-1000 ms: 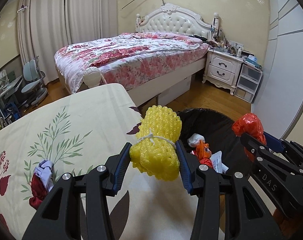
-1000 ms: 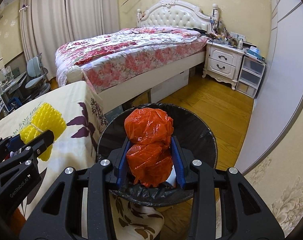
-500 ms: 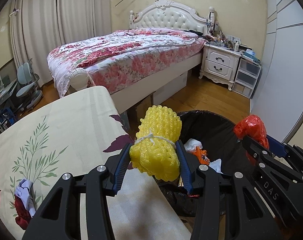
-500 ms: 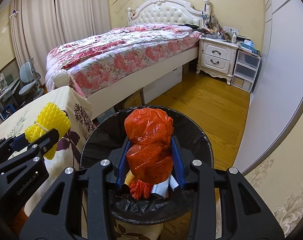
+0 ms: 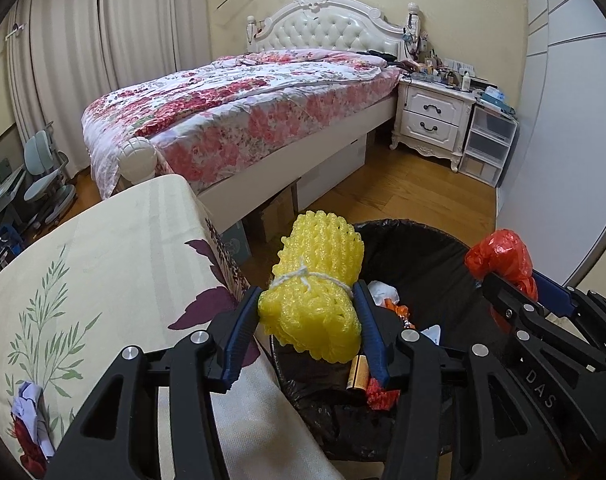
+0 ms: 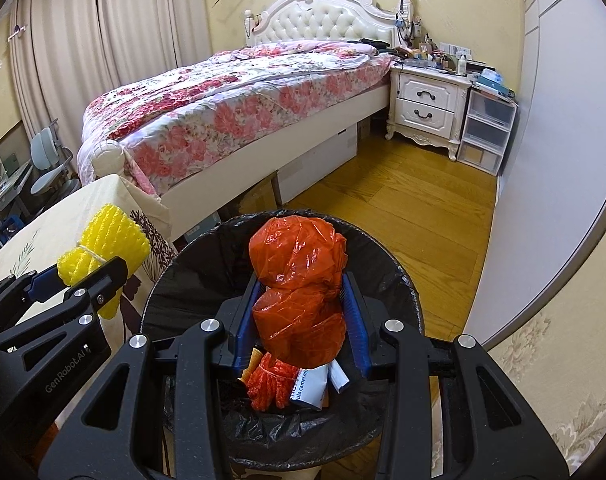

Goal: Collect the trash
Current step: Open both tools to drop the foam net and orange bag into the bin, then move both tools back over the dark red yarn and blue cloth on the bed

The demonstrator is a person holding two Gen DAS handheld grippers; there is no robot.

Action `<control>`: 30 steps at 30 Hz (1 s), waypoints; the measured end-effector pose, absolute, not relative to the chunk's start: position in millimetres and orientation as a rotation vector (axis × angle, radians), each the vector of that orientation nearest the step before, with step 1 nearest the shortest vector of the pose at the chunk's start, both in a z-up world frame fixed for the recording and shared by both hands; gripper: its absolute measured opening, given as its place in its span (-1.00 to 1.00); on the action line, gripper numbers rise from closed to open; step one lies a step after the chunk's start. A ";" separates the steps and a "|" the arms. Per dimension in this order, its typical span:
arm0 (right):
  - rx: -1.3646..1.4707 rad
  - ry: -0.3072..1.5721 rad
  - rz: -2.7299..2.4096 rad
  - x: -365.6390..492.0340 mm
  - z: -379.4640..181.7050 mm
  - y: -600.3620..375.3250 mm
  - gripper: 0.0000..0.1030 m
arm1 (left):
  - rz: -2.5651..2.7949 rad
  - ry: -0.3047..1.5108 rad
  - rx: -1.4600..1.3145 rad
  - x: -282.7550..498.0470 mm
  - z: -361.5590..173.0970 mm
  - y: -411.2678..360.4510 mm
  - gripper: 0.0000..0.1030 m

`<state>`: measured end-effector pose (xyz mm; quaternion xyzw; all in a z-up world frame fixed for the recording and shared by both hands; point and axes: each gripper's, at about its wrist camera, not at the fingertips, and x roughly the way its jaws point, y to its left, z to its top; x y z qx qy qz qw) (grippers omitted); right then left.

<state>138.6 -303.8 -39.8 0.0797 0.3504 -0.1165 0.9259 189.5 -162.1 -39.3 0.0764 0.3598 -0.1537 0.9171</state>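
Observation:
My left gripper [image 5: 309,300] is shut on a yellow foam net bundle [image 5: 317,292] tied with white string, held above the left rim of the black-lined trash bin [image 5: 431,248]. My right gripper [image 6: 301,300] is shut on a crumpled red plastic bag [image 6: 299,280], held over the bin's opening [image 6: 191,264]. The bag also shows in the left wrist view [image 5: 503,258], and the yellow bundle in the right wrist view [image 6: 103,250]. Several pieces of trash [image 6: 299,384] lie in the bin.
A table with a floral cloth [image 5: 103,264] stands left of the bin; a crumpled red and white scrap [image 5: 29,420] lies on it. A bed [image 5: 243,100], a nightstand [image 5: 433,118] and plastic drawers [image 5: 489,144] stand beyond on a wooden floor [image 6: 403,208].
Both grippers have moved right and forward with their loads. The yellow bundle has gone from over the table to the bin's left rim; the red bag is further over the bin.

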 end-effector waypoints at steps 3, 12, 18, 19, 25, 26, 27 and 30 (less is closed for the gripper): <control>0.163 0.715 -0.240 138.5 -39.8 -304.0 -0.24 | -0.309 0.739 0.154 190.8 -39.2 -161.8 0.15; 0.149 0.703 -0.261 135.0 -41.3 -303.2 0.03 | -0.282 0.726 0.156 191.9 -37.9 -158.3 0.56; 0.139 0.692 -0.275 130.3 -36.4 -301.2 0.25 | -0.253 0.734 0.127 190.5 -35.3 -146.3 0.64; 0.137 0.689 -0.279 129.0 -35.6 -301.0 0.33 | -0.247 0.730 0.126 189.3 -34.3 -144.1 0.65; 0.133 0.686 -0.280 125.2 -32.5 -296.0 0.46 | -0.227 0.706 0.115 180.2 -23.1 -131.1 0.71; 0.130 0.684 -0.280 124.4 -31.7 -294.0 0.47 | -0.223 0.704 0.110 178.8 -21.6 -128.9 0.71; 0.125 0.682 -0.280 122.4 -30.6 -292.5 0.48 | -0.221 0.704 0.108 177.7 -20.1 -127.6 0.72; 0.121 0.683 -0.276 118.3 -28.3 -288.1 0.51 | -0.215 0.703 0.107 173.0 -17.2 -122.9 0.73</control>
